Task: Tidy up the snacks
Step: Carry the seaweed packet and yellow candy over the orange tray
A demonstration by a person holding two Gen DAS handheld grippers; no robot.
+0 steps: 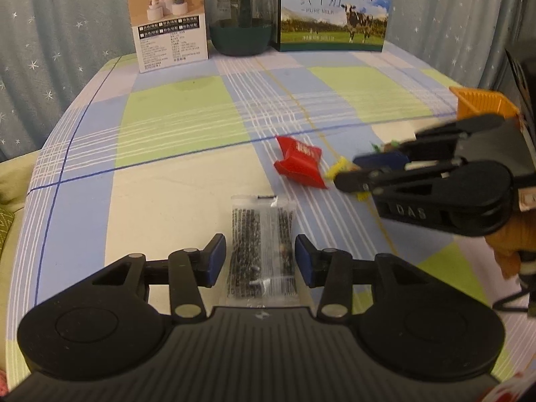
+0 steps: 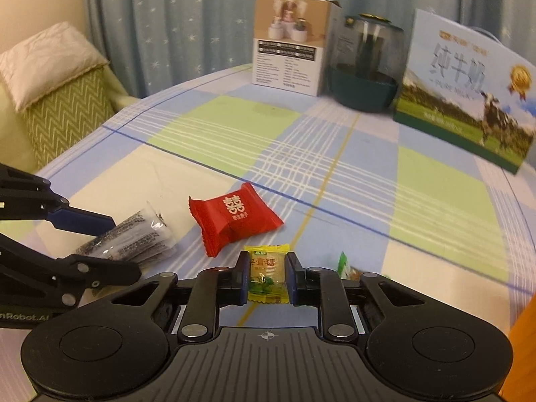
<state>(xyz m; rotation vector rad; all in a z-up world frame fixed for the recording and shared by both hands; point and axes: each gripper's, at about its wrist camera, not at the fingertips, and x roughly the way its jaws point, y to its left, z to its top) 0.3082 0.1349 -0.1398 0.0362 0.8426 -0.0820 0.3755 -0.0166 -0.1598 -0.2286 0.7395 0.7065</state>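
A clear packet of dark sesame sticks (image 1: 261, 254) (image 2: 134, 238) lies flat on the checked tablecloth. My left gripper (image 1: 259, 251) (image 2: 124, 246) straddles it, open, with its blue pads just off the packet's edges. My right gripper (image 2: 267, 271) (image 1: 348, 171) is shut on a yellow wrapped candy (image 2: 268, 276) (image 1: 337, 167), low over the cloth. A red wrapped candy (image 1: 299, 164) (image 2: 234, 217) lies between the two grippers. Beside the right gripper's right finger, a green-and-white candy (image 2: 345, 264) is partly hidden.
An orange ribbed basket (image 1: 482, 102) stands at the table's right edge. At the back stand a white product box (image 1: 169, 20), a dark green glass jar (image 1: 241, 16) and a milk carton box (image 1: 335, 10). A cushioned chair (image 2: 63, 100) is left of the table.
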